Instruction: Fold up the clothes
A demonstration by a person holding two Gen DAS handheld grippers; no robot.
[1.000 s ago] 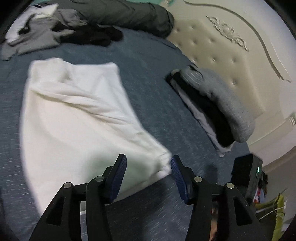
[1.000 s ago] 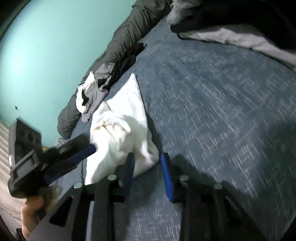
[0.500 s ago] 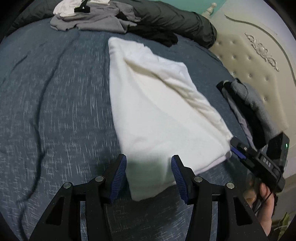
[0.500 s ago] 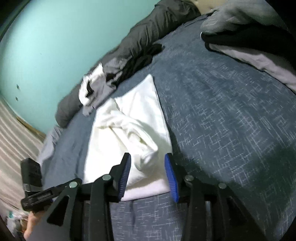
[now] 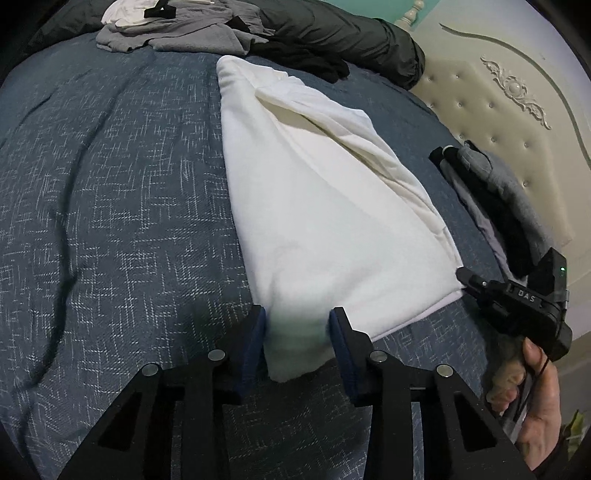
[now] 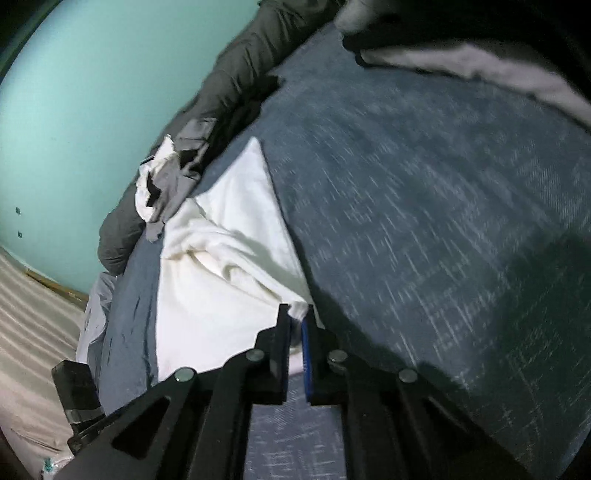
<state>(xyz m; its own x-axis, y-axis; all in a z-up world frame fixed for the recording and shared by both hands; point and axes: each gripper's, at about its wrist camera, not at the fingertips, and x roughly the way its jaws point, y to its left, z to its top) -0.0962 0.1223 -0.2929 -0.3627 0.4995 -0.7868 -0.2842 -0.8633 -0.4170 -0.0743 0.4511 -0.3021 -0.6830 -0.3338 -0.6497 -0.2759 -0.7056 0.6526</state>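
Pinching the near right corner of the white garment (image 5: 325, 206), flat on the blue bedspread (image 5: 110, 184), the right gripper (image 6: 297, 332) looks clamped on it, left gripper (image 5: 297, 339) open astride the other corner w/ 2 pads apart: close left fully before lifting, then raise both evenly

Both wrist views closely share the white garment (image 5: 325, 221).

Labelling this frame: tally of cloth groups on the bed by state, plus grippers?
White garment being folded: 1
Folded stack by the headboard: 1
Unfolded heap at the far edge: 1
Grippers: 2, left gripper open, right gripper shut on the white garment
Total: 5
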